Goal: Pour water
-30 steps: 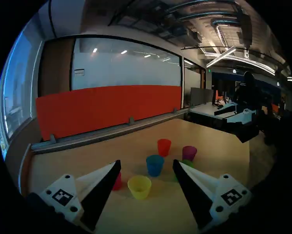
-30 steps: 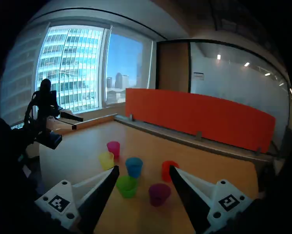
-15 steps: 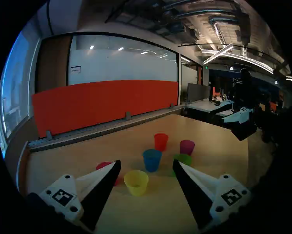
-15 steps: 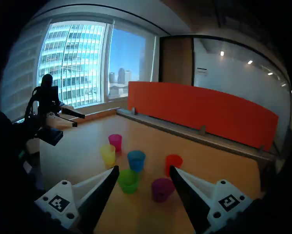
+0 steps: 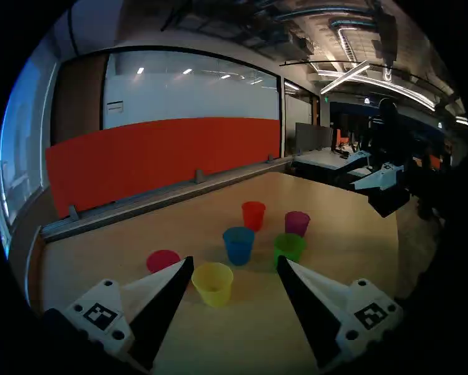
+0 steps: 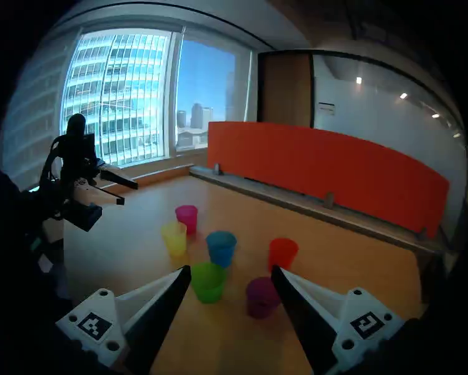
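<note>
Both grippers hang over the table [image 5: 340, 256], jaws spread wide and holding nothing. The left gripper [image 5: 233, 259] looks down on six cups grouped mid-table. The yellow cup [image 5: 213, 283] is nearest, between its fingers, and the pink cup [image 5: 162, 259] is just beside the left finger. The blue cup [image 5: 238, 244] stands in the middle, with the green cup [image 5: 288, 246] at the right fingertip. The red cup [image 5: 253, 215] and purple cup [image 5: 296, 222] stand behind. All are upright, close together but apart; whether any holds water I cannot tell.

Bare wood rings the group on every side. The orange screen [image 5: 159, 156] lines the far edge behind a grey rail [image 5: 171, 197], well apart from the cups. The table's right edge curves past the purple cup, and the right gripper [image 5: 378, 187] floats above it.

In the right gripper view, the right gripper [image 6: 231, 269] has the green and purple cups nearest. The left gripper hovers over the left edge by the window [image 6: 121, 100].
</note>
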A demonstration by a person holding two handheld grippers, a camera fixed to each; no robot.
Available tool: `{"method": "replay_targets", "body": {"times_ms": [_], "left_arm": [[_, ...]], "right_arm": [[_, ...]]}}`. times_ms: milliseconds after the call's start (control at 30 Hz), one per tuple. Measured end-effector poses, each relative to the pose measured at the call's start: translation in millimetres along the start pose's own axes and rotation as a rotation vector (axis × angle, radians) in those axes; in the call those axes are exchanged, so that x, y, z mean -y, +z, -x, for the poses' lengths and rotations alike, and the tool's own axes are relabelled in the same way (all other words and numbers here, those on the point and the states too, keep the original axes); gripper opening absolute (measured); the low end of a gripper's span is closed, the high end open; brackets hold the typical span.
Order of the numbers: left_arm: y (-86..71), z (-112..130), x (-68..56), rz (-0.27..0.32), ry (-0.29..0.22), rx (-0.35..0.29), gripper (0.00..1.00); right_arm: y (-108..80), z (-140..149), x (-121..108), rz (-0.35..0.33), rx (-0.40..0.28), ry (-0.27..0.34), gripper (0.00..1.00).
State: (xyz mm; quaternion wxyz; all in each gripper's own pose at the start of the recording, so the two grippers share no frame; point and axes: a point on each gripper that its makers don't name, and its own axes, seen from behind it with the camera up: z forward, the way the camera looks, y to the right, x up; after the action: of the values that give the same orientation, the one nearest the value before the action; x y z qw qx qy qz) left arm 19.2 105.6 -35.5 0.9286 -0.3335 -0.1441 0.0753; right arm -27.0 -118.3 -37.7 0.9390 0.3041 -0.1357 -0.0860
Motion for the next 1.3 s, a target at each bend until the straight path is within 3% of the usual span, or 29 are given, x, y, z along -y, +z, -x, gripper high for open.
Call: {"method": "replay_targets", "body": {"times_ms": [500,1300], "left_arm": [[16.3,11.0,-9.1,0.035,0.002,0.023,0.99],[52.4,37.4,-42.3,0.131,0.043,0.098,0.99]], "right_arm": [[11.3,12.1,-1.5,-0.007,0.023,0.004,1.0],[19.9,21.3,-8.7,-0.001,0.028,0.011,1.0]]}}
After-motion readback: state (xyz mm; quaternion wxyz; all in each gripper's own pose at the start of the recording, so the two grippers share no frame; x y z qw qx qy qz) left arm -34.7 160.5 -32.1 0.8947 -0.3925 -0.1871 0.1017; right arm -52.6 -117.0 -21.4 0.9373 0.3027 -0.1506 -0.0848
